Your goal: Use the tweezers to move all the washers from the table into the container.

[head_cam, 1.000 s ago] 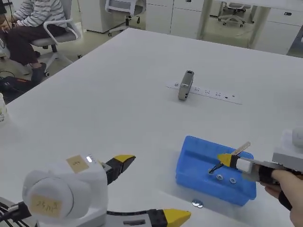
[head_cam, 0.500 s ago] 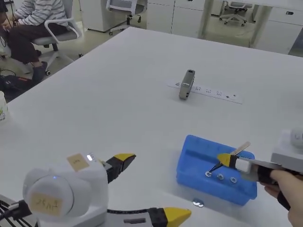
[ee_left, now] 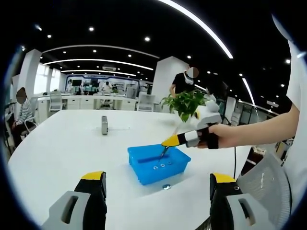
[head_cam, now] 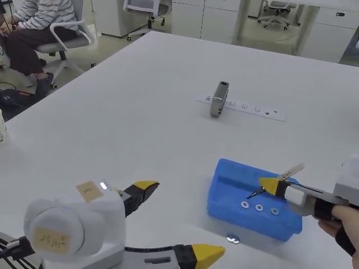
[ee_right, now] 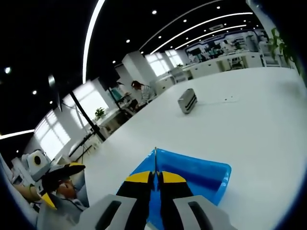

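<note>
We are holding the right tongs (head_cam: 270, 186) pressed together on the slim metal tweezers (head_cam: 255, 193), whose tips are pointing down into the blue rectangular plastic container (head_cam: 227, 171). Three small silver metal washers (head_cam: 258, 208) are lying in a row on the container floor, just below those tips. A fourth silver washer (head_cam: 233, 240) is lying on the white tabletop (head_cam: 140, 123), just beside the container's near wall. We are holding the left tongs (head_cam: 178, 219) spread and empty, well apart from the container.

A small grey device (head_cam: 219, 100) stands at the left end of a flat white strip (head_cam: 252, 109), and a person (head_cam: 31, 25) sits on an office chair (head_cam: 76, 43) far left.
</note>
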